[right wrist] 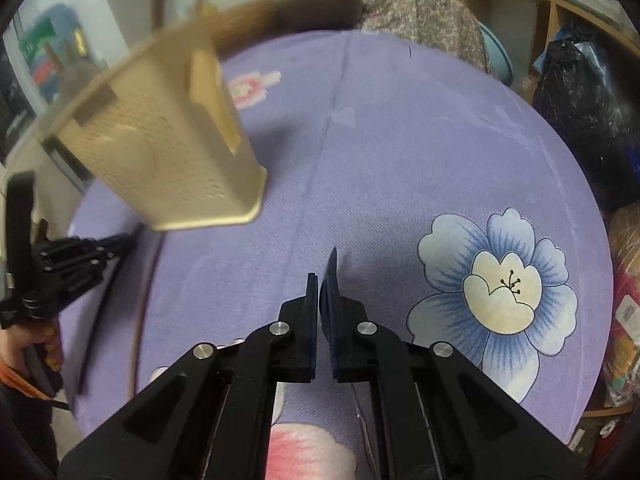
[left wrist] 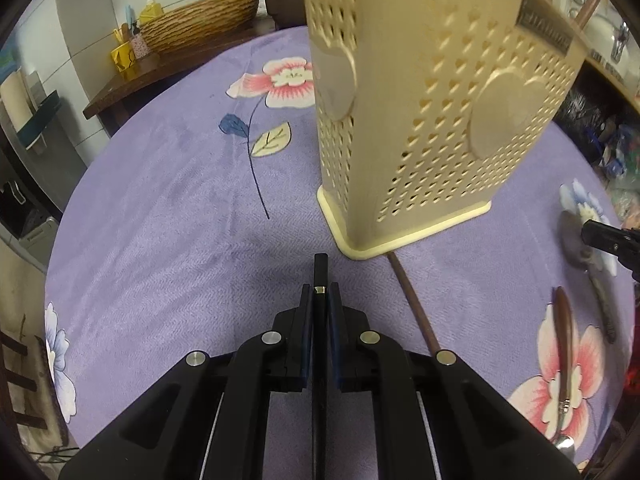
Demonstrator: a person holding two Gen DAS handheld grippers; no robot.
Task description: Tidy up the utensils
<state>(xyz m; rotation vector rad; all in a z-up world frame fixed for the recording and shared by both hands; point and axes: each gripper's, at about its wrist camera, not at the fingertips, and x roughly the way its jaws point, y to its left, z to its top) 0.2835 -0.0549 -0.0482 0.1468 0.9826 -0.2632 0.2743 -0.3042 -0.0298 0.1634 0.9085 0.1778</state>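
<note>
Nearest the left wrist camera, the left gripper [left wrist: 320, 294] clamped a black chopstick [left wrist: 321, 270], tip just short of the cream utensil holder [left wrist: 420, 120]. Open purple tablecloth [left wrist: 168, 216] stretched leftward. Only the right view showed the right gripper [right wrist: 325, 280] shut, nothing visibly held.

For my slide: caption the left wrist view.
Left gripper shut on a black chopstick before the cream utensil holder.
</note>
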